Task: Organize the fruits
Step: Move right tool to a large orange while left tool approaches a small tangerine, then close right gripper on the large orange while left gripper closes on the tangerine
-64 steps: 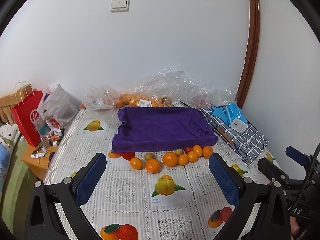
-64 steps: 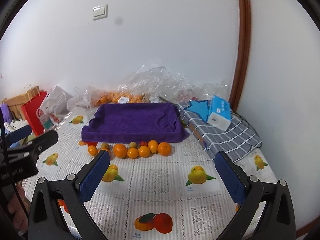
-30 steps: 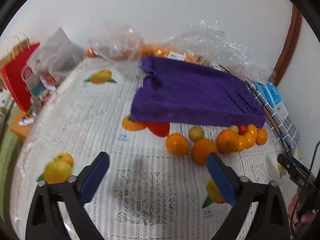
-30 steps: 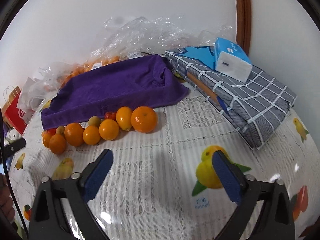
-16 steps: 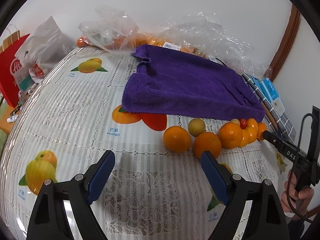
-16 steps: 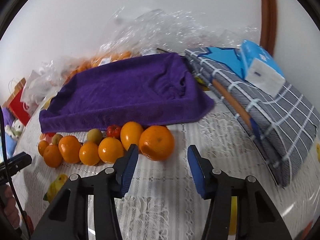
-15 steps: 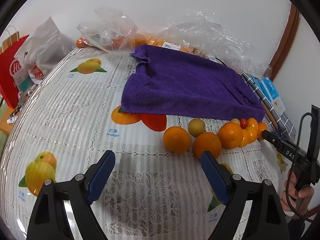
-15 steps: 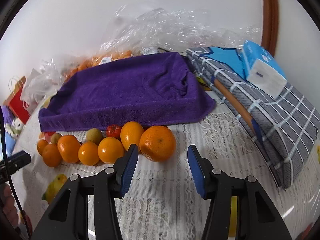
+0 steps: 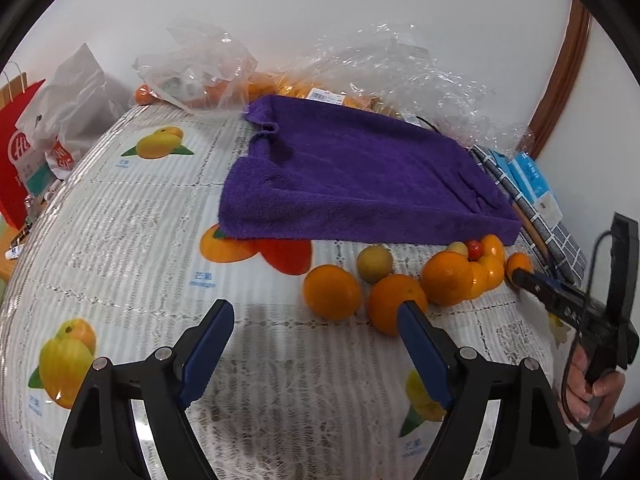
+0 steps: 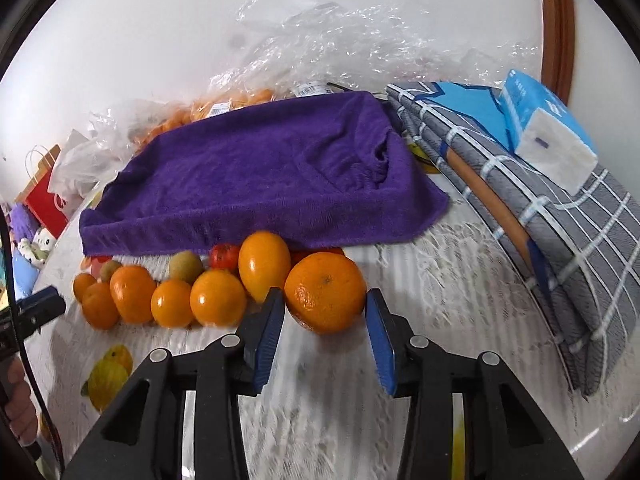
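Observation:
A row of oranges and small fruits (image 9: 400, 280) lies on the patterned tablecloth in front of a purple towel (image 9: 360, 176). My left gripper (image 9: 316, 344) is open, just short of the leftmost orange (image 9: 331, 291). My right gripper (image 10: 324, 332) is open with its blue pads either side of the rightmost big orange (image 10: 325, 290), not clamped. The same row runs left from that orange in the right wrist view, with a yellow-orange fruit (image 10: 264, 265) and a small red one (image 10: 224, 257). The towel (image 10: 260, 184) lies behind.
Clear plastic bags with more oranges (image 9: 288, 80) lie against the wall. A folded grey checked cloth (image 10: 560, 232) with a blue tissue pack (image 10: 544, 128) is on the right. A red paper bag (image 9: 16, 148) and white bag stand off the left edge.
Both grippers have moved forward and down toward the fruit row. The right gripper's jaws have narrowed and now straddle the rightmost orange.

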{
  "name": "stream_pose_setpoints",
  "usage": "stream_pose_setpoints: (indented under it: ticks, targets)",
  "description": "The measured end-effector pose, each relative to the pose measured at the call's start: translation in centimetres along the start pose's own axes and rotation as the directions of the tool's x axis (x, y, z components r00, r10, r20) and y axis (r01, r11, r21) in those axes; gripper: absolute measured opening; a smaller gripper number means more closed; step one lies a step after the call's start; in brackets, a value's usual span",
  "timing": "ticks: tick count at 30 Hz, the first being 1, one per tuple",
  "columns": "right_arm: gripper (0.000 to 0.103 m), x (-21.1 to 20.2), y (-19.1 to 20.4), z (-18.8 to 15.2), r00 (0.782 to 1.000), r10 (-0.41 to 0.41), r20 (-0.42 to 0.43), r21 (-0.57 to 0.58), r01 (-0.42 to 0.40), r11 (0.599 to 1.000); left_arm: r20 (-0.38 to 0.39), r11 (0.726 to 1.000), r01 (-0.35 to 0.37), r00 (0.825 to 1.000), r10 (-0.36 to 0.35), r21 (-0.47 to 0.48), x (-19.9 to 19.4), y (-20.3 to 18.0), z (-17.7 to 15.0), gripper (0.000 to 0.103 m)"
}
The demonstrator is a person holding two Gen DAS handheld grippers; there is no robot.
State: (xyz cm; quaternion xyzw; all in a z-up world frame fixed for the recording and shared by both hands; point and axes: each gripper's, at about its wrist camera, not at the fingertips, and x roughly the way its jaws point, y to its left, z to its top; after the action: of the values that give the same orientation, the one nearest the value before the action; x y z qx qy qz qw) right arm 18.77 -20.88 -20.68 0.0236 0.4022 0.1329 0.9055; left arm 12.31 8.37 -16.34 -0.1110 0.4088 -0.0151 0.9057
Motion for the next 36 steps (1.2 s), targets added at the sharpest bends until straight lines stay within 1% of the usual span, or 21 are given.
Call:
stream_pose_setpoints:
  ticks: [3, 5, 6, 7, 9, 10, 12, 15, 18, 21, 25, 29, 30, 32, 33, 35, 36]
  targets:
    - [0.042, -1.4, -0.4, -1.0, 1.0, -0.005, -0.008, 0.007, 0.005, 1.0, -0.011, 1.0, -0.021, 1.0, 0.021, 0.007, 0.5, -0.3, 0.3, 0.077]
    - [0.042, -2.0, -0.5, -1.6, 1.0, 0.001, -0.015, -0.001, -0.001, 1.0, -0.012, 1.0, -0.031, 0.999, 0.031, 0.001, 0.7, -0.2, 0.6, 0.076]
    - [0.042, -2.1, -0.5, -2.0, 1.0, 0.002, -0.019, -0.004, -0.002, 1.0, -0.011, 0.999, -0.036, 0.999, 0.036, -0.005, 0.9, -0.1, 0.7, 0.074]
    - [0.042, -2.1, -0.5, -2.1, 1.0, 0.001, -0.023, -0.004, -0.001, 1.0, -0.01, 0.999, -0.03, 1.0, 0.03, -0.013, 1.1, 0.1, 0.8, 0.072]
    - [0.042, -1.9, -0.6, -2.5, 1.0, 0.007, -0.028, 0.005, -0.006, 1.0, -0.027, 0.999, -0.015, 1.0, 0.014, -0.031, 1.7, 0.3, 1.0, 0.063]
    - [0.042, -1.8, -0.6, -2.5, 0.999, 0.009, -0.03, 0.011, -0.009, 1.0, -0.037, 0.999, -0.003, 0.999, 0.002, -0.04, 2.0, 0.5, 1.1, 0.061]
    - [0.043, -1.6, -0.5, -2.4, 1.0, 0.004, -0.027, 0.016, -0.004, 1.0, -0.048, 0.998, 0.017, 0.999, -0.019, -0.054, 2.5, 0.7, 1.2, 0.052]
    - [0.044, -0.8, -0.3, -2.0, 0.999, 0.005, -0.035, 0.03, -0.004, 1.0, -0.052, 0.992, 0.075, 0.995, -0.08, -0.1, 2.9, 1.1, 1.2, 0.044]
    - [0.048, -0.6, 0.1, -1.8, 1.0, -0.015, -0.025, 0.017, 0.015, 1.0, -0.051, 0.992, 0.084, 0.995, -0.089, -0.094, 2.8, 0.9, 0.9, 0.04]
    - [0.05, -0.5, 0.6, -1.9, 0.999, -0.036, -0.017, 0.007, 0.036, 0.999, -0.049, 0.992, 0.089, 0.994, -0.093, -0.084, 2.7, 0.8, 0.4, 0.04]
    - [0.05, -0.5, 0.9, -1.9, 0.998, -0.052, -0.029, -0.012, 0.052, 0.999, -0.017, 0.991, 0.107, 0.994, -0.108, -0.077, 2.8, 0.7, 0.2, 0.038]
    - [0.05, -0.5, 0.9, -2.1, 0.998, -0.049, -0.033, -0.013, 0.048, 0.999, 0.022, 0.987, 0.143, 0.99, -0.141, -0.079, 2.8, 0.9, 0.0, 0.036]
    - [0.05, -0.5, 0.9, -2.1, 0.998, -0.049, -0.033, -0.014, 0.049, 0.999, 0.032, 0.984, 0.157, 0.987, -0.155, -0.079, 2.6, 1.0, 0.0, 0.033]
    - [0.05, -0.6, 1.0, -2.1, 0.998, -0.056, -0.031, -0.019, 0.056, 0.998, 0.056, 0.977, 0.197, 0.98, -0.193, -0.086, 2.3, 1.3, -0.1, 0.033]
    - [0.05, -0.6, 1.1, -2.2, 0.998, -0.064, -0.028, -0.023, 0.063, 0.998, 0.061, 0.976, 0.199, 0.979, -0.194, -0.09, 2.2, 1.4, -0.1, 0.033]
    - [0.043, -0.7, 1.3, -2.3, 0.996, -0.085, -0.016, -0.03, 0.084, 0.996, 0.062, 0.975, 0.201, 0.979, -0.196, -0.096, 2.2, 1.4, -0.1, 0.033]
    - [0.043, -0.8, 1.4, -2.4, 0.996, -0.088, -0.011, -0.034, 0.088, 0.996, 0.062, 0.974, 0.206, 0.978, -0.2, -0.098, 2.2, 1.5, 0.0, 0.033]
